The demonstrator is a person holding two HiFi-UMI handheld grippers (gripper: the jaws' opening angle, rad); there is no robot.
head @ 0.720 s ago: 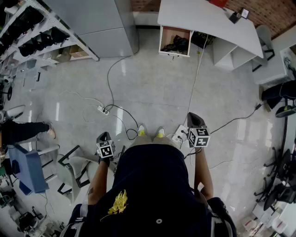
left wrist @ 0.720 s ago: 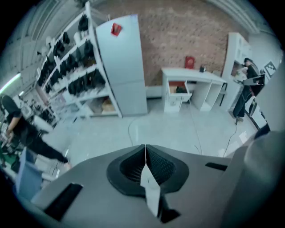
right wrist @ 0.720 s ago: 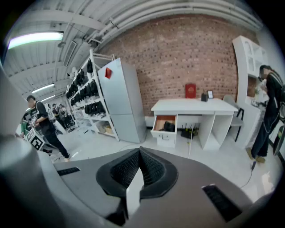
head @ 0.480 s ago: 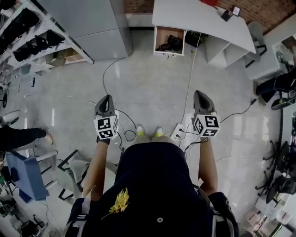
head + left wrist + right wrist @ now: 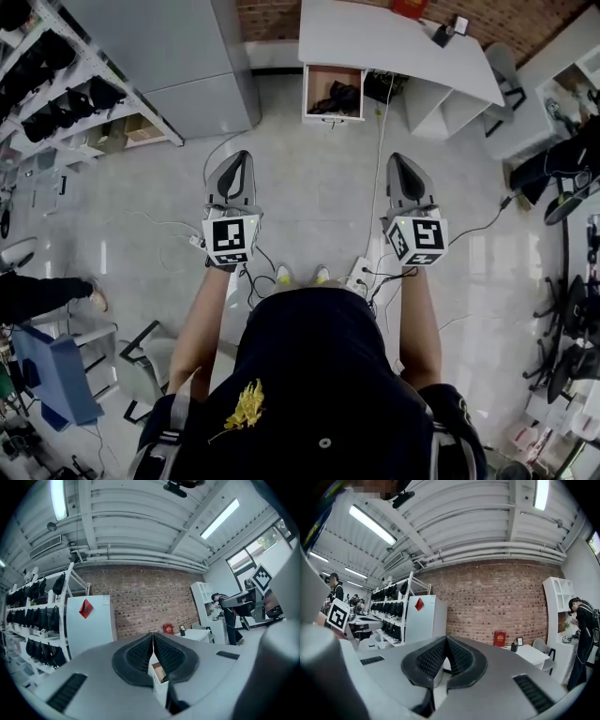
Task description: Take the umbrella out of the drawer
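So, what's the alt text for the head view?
From above, a person in a dark shirt holds a grey left gripper and grey right gripper level, jaws shut, towards an open wooden drawer holding a dark bundle under a white desk.

The left gripper (image 5: 235, 157) and the right gripper (image 5: 401, 159) are pale grey, each with a cube of black-and-white square markers. Their fingers (image 5: 138, 654) are black with a fine dotted grid. The bench (image 5: 375, 42) is white; its drawer (image 5: 323, 77) is brown inside and holds a black bundle (image 5: 337, 94). The floor (image 5: 309, 187) is glossy light grey, the brick wall (image 5: 150, 602) red-brown. The shirt (image 5: 319, 375) is navy with a gold emblem (image 5: 244, 410)
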